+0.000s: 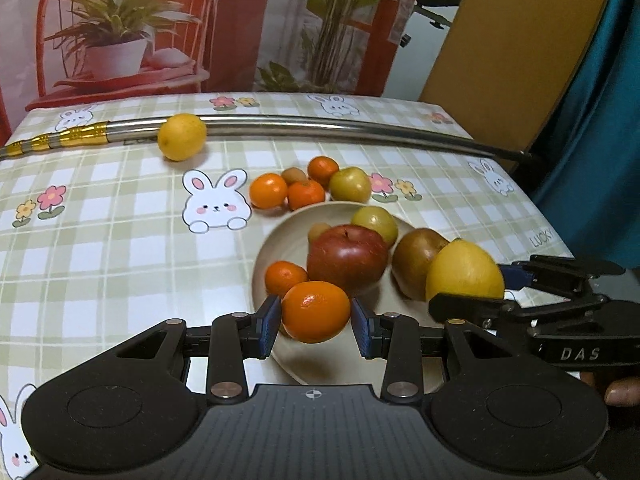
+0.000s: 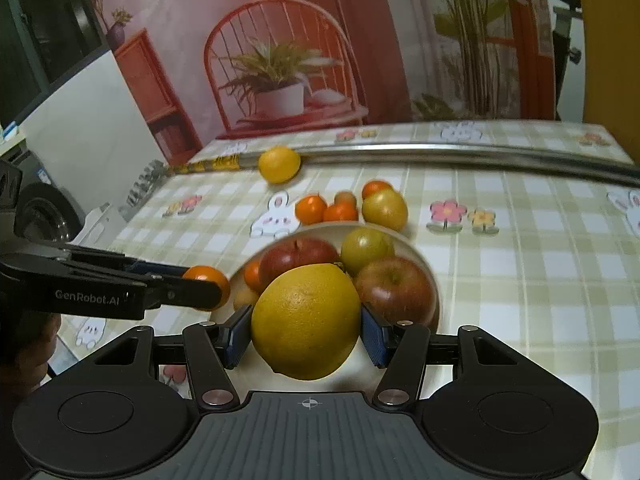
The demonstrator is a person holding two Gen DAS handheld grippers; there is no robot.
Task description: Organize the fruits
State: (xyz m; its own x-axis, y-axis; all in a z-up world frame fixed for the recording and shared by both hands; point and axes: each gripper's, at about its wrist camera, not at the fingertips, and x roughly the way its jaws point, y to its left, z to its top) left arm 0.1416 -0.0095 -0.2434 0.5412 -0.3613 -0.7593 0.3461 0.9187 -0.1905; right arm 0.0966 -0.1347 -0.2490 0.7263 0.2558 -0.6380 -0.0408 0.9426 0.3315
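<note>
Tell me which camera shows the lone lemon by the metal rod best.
The left wrist view: the lemon is sharp and unobstructed, resting against the metal rod. In the right wrist view the same lemon is smaller and blurred, though whole.

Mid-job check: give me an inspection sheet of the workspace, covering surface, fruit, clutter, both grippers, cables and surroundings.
Surface: table under a green-checked tablecloth with rabbit and flower prints.
Job's things: round beige plate holding a red apple, a second reddish apple, a yellow-green fruit and a small tangerine; three tangerines and a green fruit sit on the cloth beyond the plate; small lemon lies against the rod.
Clutter: long steel rod with gold bands.
Grippers: left gripper shut on an orange tangerine; right gripper shut on a large yellow lemon.
Cables: nothing seen.
Surroundings: printed backdrop of a red chair and potted plant.
</note>
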